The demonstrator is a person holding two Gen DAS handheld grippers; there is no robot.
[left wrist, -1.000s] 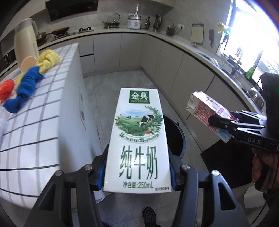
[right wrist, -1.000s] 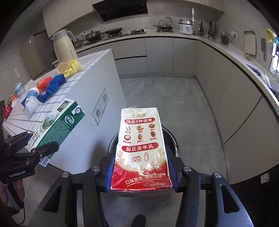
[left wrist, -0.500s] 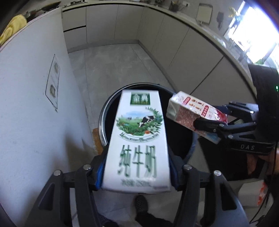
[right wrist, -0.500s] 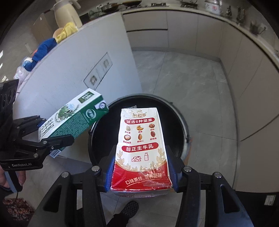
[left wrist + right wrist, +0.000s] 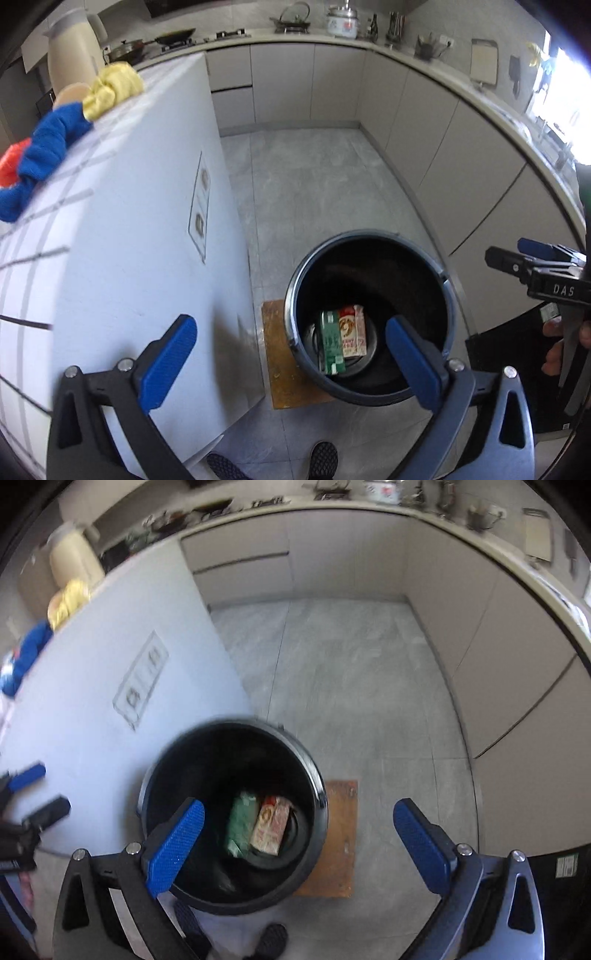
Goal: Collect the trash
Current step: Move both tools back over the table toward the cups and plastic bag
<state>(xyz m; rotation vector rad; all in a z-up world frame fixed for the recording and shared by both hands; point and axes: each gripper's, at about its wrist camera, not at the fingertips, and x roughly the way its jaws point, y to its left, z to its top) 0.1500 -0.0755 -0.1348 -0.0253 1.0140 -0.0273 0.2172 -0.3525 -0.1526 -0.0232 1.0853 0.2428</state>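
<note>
A black round trash bin (image 5: 369, 251) stands on the floor beside the white island; it also shows in the right wrist view (image 5: 321, 786). At its bottom lie a green milk carton (image 5: 331, 341) (image 5: 242, 821) and a red and white milk carton (image 5: 352, 336) (image 5: 271, 829), side by side. My left gripper (image 5: 295, 358) is open and empty above the bin's near left rim. My right gripper (image 5: 303, 842) is open and empty above the bin's near right rim. Each gripper shows at the edge of the other's view (image 5: 532, 266) (image 5: 33, 794).
The white tiled island (image 5: 129, 229) stands left of the bin, with yellow (image 5: 110, 88), blue (image 5: 48, 140) and red (image 5: 9, 166) cloths and a cream jug (image 5: 72, 55) on top. A brown mat (image 5: 280, 354) lies under the bin. Grey cabinets (image 5: 461, 147) line the right side.
Both grippers opened and let go of their cartons. The green and the red cartons fell into the bin and lie at its bottom. Both grippers have risen a little.
</note>
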